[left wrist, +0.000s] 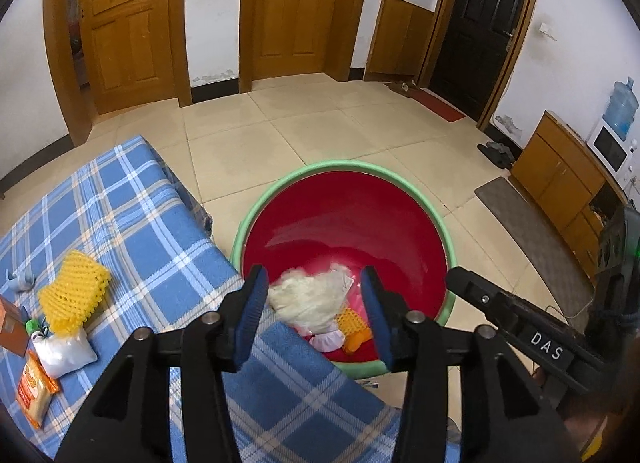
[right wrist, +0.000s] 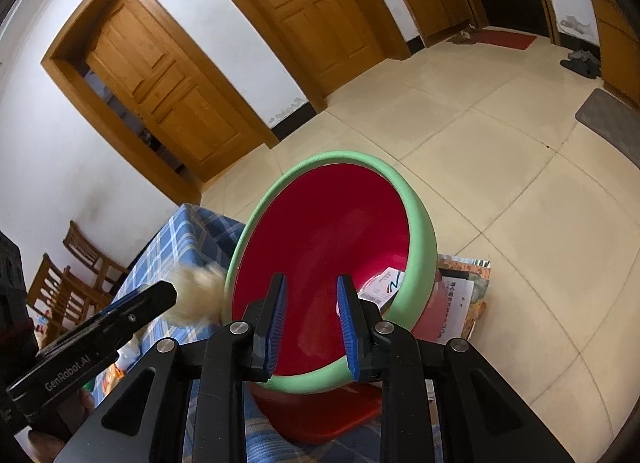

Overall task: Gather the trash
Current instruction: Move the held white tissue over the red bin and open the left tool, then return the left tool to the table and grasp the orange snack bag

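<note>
The left gripper (left wrist: 314, 313) hangs over the near part of the red bin (left wrist: 344, 223), which has a green rim (left wrist: 280, 187). Its two blue pads (left wrist: 252, 315) stand clearly apart and press on nothing. In the left wrist view a pale fluffy wad (left wrist: 308, 299) shows in the gap between them, but it touches neither pad, and I cannot tell if it already lies in the bin. In the right wrist view the wad (right wrist: 198, 293) is blurred, just beside the tip of the left gripper and the bin's outer wall.

More trash lies at the bottom of the bin: a yellow net piece (left wrist: 352, 321), something orange (left wrist: 356, 341) and a pink-white scrap (left wrist: 330, 341).

The right gripper (right wrist: 312, 323) is at the near rim of the bin, which is tipped toward the camera. Its pads are fairly close together, with the rim and the red inner wall between them. Whether they really pinch the rim, I cannot tell.

The bin is just beside a table with a blue checked cloth (left wrist: 132, 215). On the cloth, well apart from the bin, lie a yellow foam net (left wrist: 74, 291), a white packet (left wrist: 66, 351), an orange snack bag (left wrist: 36, 391) and a brown box (left wrist: 12, 327) at the picture's edge. A white printed paper (right wrist: 386, 283) shows behind the bin's rim.
</note>
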The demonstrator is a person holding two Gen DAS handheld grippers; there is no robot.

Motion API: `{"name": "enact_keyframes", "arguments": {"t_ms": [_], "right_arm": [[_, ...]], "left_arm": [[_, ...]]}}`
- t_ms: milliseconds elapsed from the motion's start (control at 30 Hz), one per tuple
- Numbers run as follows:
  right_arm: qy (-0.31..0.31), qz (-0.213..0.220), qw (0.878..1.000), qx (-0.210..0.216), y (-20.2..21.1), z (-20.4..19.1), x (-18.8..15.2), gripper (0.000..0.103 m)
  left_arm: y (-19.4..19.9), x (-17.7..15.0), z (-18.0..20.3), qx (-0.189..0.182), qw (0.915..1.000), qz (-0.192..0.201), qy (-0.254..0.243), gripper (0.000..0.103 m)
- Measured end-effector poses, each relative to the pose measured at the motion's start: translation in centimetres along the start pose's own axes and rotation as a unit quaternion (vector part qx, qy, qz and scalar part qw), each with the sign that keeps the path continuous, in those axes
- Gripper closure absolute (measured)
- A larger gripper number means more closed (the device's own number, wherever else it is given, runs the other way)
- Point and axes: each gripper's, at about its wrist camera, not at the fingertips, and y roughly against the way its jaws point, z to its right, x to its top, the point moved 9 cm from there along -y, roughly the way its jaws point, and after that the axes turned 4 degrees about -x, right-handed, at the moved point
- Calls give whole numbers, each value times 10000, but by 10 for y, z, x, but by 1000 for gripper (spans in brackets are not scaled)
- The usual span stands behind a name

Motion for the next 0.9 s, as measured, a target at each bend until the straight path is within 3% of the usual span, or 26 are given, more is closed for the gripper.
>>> {"name": "enact_keyframes", "arguments": {"t_ms": [200,333,600,900], "right_arm": [[1,-6,10000,-27,1,-1,1,77],[20,10,10000,-19,3,-3,1,57],[177,-17,9998,67,6,-16,-3,54],[391,-70,9991,139,10,-35,-10,50]], "left_arm": [[4,-2,-9,136,9998,29,139,44],[11,-7,-21,219,9993,59,294,41],[33,-21,-60,540,9964,142,636,40],[70,-41,-128,1120,9872,263,1107,40]]}}
